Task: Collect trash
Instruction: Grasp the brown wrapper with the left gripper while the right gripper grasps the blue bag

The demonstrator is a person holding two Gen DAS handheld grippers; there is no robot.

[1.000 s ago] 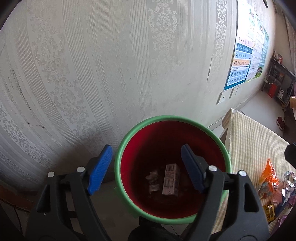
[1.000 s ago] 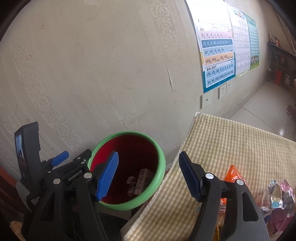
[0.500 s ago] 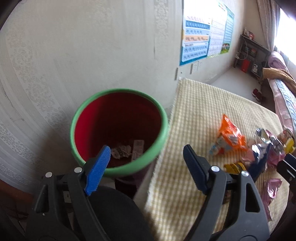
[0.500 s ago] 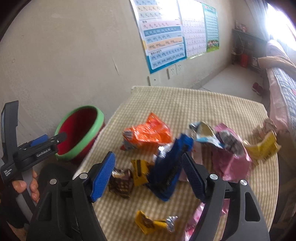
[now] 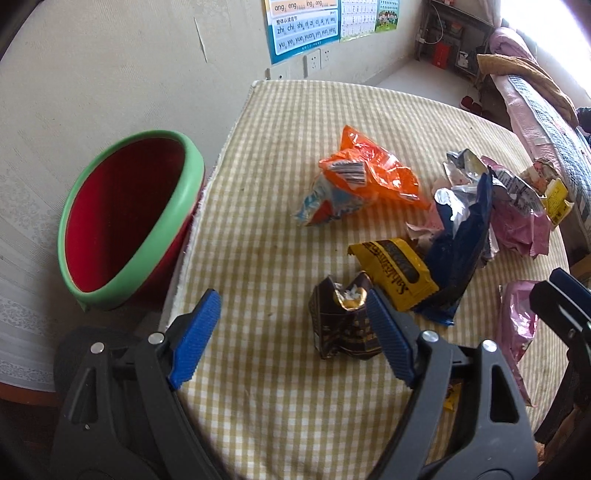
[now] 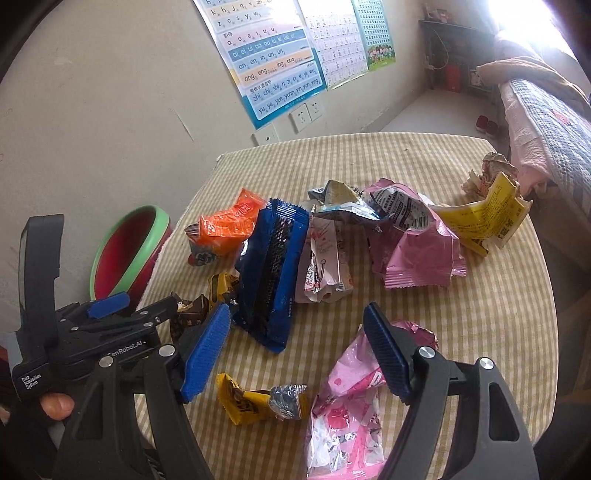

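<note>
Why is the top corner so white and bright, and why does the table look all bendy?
Right wrist view: daylight from a window washes out the top right corner, so nothing shows there. Left wrist view: the same glare sits at its top right. Both views: the fisheye lens bends straight lines, so the checked tablecloth curves; corners go dark. The wrappers, like the blue wrapper, stay sharp.

Bare checked cloth lies open between the bin and the wrapper heap; the heap crowds the middle.
</note>
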